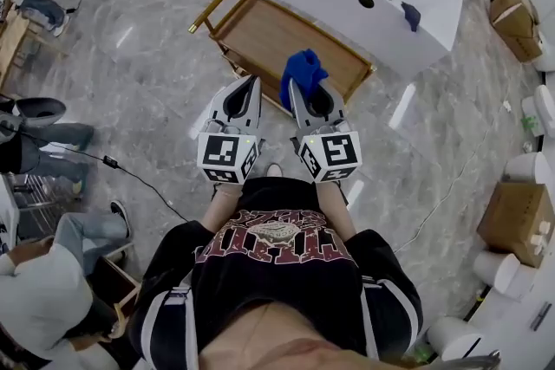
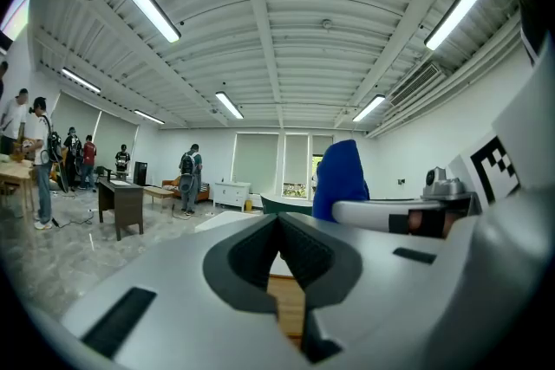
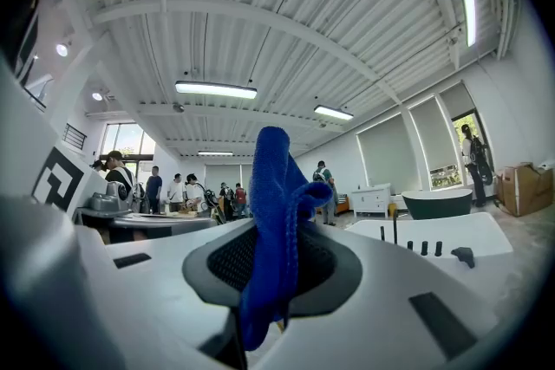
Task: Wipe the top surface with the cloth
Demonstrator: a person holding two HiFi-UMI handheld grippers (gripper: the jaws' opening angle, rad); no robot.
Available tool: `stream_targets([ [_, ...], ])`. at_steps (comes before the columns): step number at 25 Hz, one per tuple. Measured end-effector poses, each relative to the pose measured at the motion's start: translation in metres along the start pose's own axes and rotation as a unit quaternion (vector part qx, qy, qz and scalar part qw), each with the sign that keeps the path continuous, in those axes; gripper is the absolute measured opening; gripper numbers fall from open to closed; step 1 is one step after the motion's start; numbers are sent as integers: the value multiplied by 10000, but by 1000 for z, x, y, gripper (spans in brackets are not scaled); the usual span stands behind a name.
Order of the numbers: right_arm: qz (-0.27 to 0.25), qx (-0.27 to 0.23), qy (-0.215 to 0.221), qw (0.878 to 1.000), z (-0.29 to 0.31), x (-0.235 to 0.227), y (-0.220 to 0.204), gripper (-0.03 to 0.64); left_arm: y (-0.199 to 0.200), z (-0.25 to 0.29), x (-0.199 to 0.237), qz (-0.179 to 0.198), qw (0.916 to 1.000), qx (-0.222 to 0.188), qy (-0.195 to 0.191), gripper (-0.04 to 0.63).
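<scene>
Our blue cloth (image 3: 277, 212) is pinched between the jaws of the right gripper (image 3: 273, 264), which are closed on its lower part. The rest of it stands up above the jaws in a bunched fold. In the head view the cloth (image 1: 303, 69) sticks out past the right gripper (image 1: 301, 88), held in the air over the near edge of a wooden table (image 1: 269, 35) with a brass-coloured frame. Our left gripper (image 1: 253, 82) sits just beside the right one. Its jaws are pressed together with nothing between them, as its own view shows (image 2: 279, 221). Beyond the table stands a white unit (image 1: 381, 22) with black pegs and two round holes on top. A small dark blue item (image 1: 411, 15) lies near its right end. Grey marbled floor (image 1: 147, 56) surrounds it all.
</scene>
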State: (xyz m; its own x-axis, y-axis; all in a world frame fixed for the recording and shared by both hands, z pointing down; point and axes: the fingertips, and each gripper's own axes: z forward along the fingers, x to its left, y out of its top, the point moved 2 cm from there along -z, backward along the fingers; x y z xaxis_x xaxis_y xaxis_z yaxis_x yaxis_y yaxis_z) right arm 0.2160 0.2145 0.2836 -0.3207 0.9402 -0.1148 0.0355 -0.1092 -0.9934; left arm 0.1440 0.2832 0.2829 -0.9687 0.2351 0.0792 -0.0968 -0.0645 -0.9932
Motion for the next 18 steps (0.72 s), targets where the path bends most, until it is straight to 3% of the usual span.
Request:
stream_targets([
  [10, 13, 2, -929, 9957, 15, -30, -3, 86, 0, 46, 10, 1, 9964, 76, -846, 46],
  [18, -144, 18, -1072, 9941, 86, -18, -3, 86, 3, 74, 78, -61, 9953, 66, -965, 46],
])
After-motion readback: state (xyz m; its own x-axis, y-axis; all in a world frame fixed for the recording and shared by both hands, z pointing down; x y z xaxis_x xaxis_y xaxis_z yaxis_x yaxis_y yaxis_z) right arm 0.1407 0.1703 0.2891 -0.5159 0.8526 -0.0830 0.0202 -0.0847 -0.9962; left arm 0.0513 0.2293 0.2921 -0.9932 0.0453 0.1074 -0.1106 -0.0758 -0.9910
